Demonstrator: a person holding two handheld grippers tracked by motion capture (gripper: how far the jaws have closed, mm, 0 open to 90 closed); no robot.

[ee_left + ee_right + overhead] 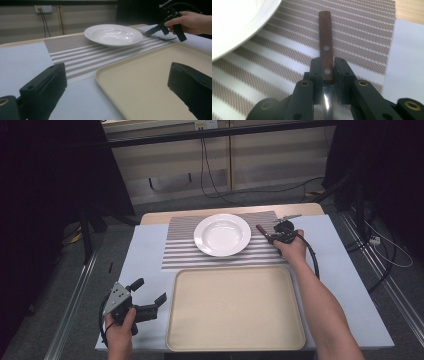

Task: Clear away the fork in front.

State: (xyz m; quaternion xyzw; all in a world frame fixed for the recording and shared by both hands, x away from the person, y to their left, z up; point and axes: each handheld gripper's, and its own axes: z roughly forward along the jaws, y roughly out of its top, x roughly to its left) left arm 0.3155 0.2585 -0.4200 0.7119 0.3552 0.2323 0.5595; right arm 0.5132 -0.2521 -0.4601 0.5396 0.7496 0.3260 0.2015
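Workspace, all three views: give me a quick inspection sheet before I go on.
Surface: pale blue table cover with a striped placemat at the far side.
Job's things: a knife with a brown riveted wooden handle lies on the placemat, right of the white plate; a beige tray sits in front, nothing in it.
Clutter: nothing seen.
Grippers: right tool shut on the knife where handle meets blade; left tool open, over the cover left of the tray, holding nothing.
Cables: a black cable trails from the right tool; more run over the floor.
Surroundings: wall panels, dark curtains, metal floor rails.
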